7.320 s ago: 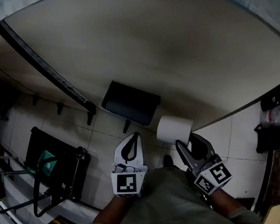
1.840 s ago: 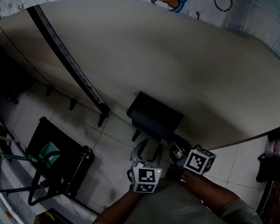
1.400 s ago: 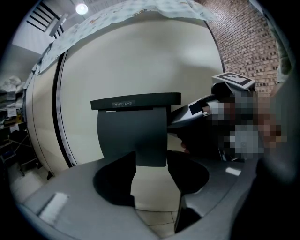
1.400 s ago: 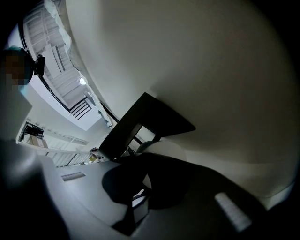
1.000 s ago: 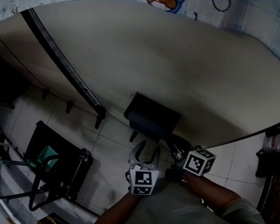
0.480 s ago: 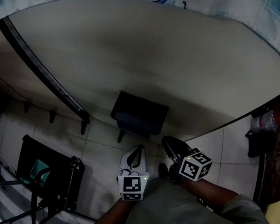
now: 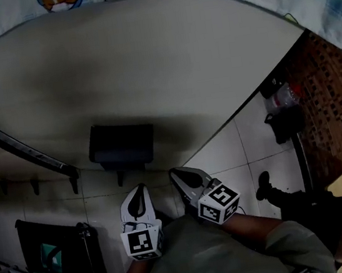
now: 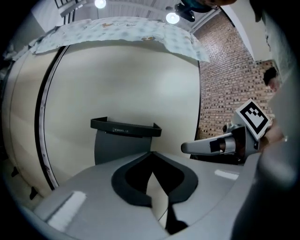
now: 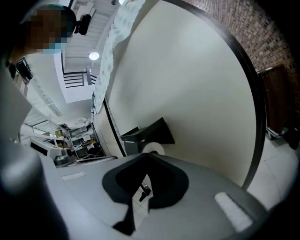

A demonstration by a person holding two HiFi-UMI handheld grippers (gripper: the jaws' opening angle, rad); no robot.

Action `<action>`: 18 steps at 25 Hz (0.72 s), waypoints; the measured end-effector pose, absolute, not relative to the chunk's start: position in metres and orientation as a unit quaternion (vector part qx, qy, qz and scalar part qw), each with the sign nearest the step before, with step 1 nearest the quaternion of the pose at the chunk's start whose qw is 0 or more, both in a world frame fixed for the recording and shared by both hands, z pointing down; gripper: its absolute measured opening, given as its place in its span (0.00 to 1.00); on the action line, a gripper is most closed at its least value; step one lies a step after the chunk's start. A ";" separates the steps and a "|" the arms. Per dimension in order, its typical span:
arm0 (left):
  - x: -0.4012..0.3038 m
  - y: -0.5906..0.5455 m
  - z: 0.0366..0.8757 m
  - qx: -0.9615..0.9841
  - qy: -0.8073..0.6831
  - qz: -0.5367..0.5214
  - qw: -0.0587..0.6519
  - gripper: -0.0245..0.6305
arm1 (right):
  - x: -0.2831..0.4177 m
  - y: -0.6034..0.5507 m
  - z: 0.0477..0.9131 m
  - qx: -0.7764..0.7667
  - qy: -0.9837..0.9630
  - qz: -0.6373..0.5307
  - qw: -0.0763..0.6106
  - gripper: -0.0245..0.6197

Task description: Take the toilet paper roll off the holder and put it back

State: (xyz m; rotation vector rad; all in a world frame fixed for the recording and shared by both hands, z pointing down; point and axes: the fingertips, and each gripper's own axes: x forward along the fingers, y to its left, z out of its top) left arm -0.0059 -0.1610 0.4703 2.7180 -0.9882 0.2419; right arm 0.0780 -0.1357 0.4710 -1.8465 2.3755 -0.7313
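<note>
The big pale wall (image 7: 148,60) fills most of the head view, and the dark holder (image 7: 121,144) hangs on it. A few seconds ago the right gripper (image 7: 176,175) held the white roll out in the air. Now it holds nothing. Both grippers were right up at the holder a moment ago, and now they have pulled back a little and sit apart from it. The left gripper (image 7: 140,188) had its fingers spread a second ago. Now they are pressed together with nothing between them. The right gripper's fingers are pressed together too, and empty. The roll (image 9: 153,148) is back in the holder: the right gripper view shows its round white end peeking out under the dark top. The head view does not show it, as the top covers it. So the job looks done, I think, and the grippers are only moving away.
</note>
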 end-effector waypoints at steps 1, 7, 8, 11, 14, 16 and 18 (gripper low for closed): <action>-0.005 -0.160 0.467 0.932 -0.333 0.081 0.116 0.05 | 0.078 -0.133 0.469 -0.599 0.766 -0.232 0.022 0.04; -0.006 -0.152 0.451 0.931 -0.340 0.068 0.110 0.05 | 0.082 -0.126 0.460 -0.602 0.768 -0.218 0.029 0.04; -0.006 -0.149 0.451 0.930 -0.343 0.069 0.110 0.05 | 0.083 -0.124 0.459 -0.601 0.769 -0.217 0.031 0.04; 0.000 -0.139 0.451 0.927 -0.351 0.069 0.110 0.05 | 0.090 -0.115 0.456 -0.595 0.774 -0.214 0.034 0.04; 0.015 -0.126 0.450 0.924 -0.360 0.071 0.108 0.05 | 0.104 -0.101 0.454 -0.589 0.781 -0.207 0.036 0.04; 0.030 -0.110 0.451 0.922 -0.365 0.077 0.101 0.05 | 0.119 -0.086 0.454 -0.582 0.786 -0.203 0.041 0.04; 0.048 -0.091 0.448 0.919 -0.375 0.080 0.094 0.05 | 0.137 -0.070 0.452 -0.574 0.794 -0.197 0.046 0.04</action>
